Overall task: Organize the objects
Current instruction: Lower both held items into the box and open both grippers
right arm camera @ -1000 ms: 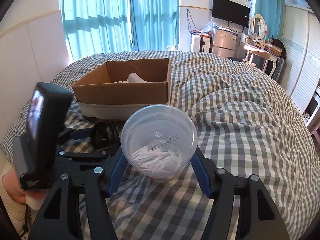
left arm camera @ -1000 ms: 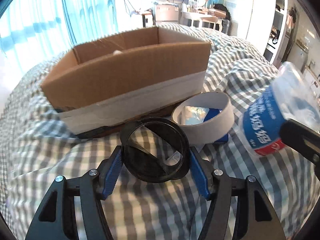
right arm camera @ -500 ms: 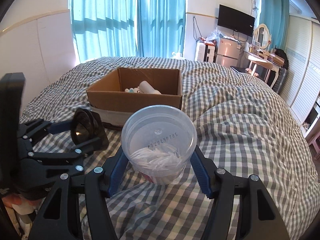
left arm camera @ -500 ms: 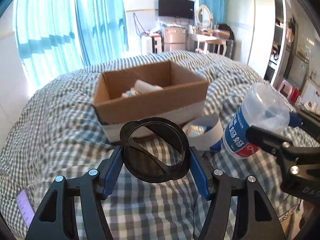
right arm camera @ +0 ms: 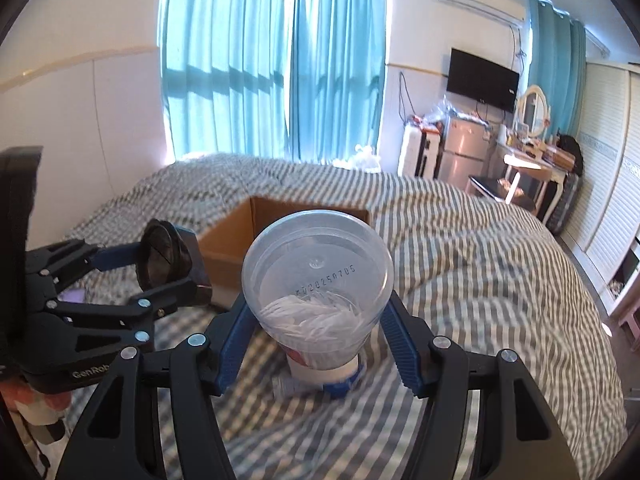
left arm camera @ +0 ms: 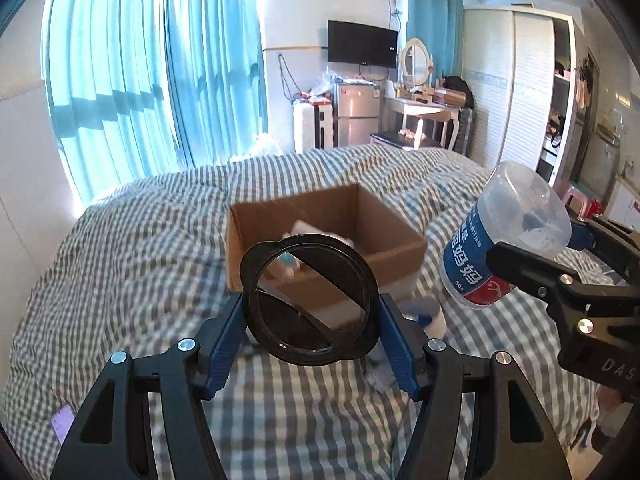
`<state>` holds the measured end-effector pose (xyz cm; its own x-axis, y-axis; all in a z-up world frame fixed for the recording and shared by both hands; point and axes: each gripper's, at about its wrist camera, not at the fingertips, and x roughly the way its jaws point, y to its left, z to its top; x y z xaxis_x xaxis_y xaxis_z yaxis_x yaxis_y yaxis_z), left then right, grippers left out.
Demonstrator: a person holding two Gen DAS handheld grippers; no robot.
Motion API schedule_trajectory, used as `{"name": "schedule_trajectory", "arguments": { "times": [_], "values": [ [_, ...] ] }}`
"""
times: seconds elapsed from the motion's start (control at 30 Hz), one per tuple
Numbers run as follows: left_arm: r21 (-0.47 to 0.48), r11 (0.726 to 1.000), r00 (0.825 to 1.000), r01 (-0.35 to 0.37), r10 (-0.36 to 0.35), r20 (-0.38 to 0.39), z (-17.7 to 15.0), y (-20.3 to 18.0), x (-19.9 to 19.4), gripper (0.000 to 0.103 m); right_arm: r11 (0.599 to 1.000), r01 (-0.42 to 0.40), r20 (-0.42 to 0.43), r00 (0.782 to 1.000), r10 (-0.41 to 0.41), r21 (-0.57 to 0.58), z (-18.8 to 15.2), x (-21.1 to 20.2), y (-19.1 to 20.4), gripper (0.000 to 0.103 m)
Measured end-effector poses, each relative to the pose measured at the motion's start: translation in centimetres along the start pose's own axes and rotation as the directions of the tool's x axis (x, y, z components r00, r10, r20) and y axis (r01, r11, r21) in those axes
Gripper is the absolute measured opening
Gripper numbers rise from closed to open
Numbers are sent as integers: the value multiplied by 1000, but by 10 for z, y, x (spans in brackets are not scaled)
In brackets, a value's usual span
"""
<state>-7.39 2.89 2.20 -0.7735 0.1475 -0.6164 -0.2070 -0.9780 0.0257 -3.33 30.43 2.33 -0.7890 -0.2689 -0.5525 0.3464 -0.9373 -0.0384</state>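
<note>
Above the checked bed (left arm camera: 132,248) now, both loads up off the quilt and well higher than a second back. Was level with the box wall then; box (left arm camera: 400,240) now sits lower in both views, open top showing, pale things visible inside. Means the pick-up stage looks finished and the carry to the box comes next, at a guess.

Left gripper (left arm camera: 312,318), lower centre of its view: jaws about half spread, blue pads pressing either side of a black ring (left arm camera: 256,280), gripped firm and clear of the bed. Box straight behind it through the ring's hole. Same ring seen edge-on at mid-left of the right view (right arm camera: 166,254).

Right gripper (right arm camera: 318,320), lower centre: jaws a bit past half spread, clamped on a clear tub (right arm camera: 318,264), white sticks heaped inside, date code on the flat end facing the lens. Same tub at the right edge of the left view (left arm camera: 504,240), blue and red label, tilted. White roll (right arm camera: 320,374) left lying on the bed below the tub. Neither load over the box opening yet.
</note>
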Motion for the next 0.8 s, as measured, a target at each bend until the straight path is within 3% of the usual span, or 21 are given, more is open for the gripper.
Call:
{"name": "schedule_trajectory", "arguments": {
  "times": [0.2,0.43,0.8],
  "values": [
    [0,1000,1000,-17,17,16,35,11,16,66,1000,-27,24,999,27,-7,39,17,-7,62],
    [-16,999,999,-39,38,-32,58,32,64,66,998,-58,1,998,58,-12,74,62,-12,62],
    [-42,999,991,3,-8,-137,47,48,138,66,995,-94,-140,986,95,14,71,161,-19,62]
  ]
}}
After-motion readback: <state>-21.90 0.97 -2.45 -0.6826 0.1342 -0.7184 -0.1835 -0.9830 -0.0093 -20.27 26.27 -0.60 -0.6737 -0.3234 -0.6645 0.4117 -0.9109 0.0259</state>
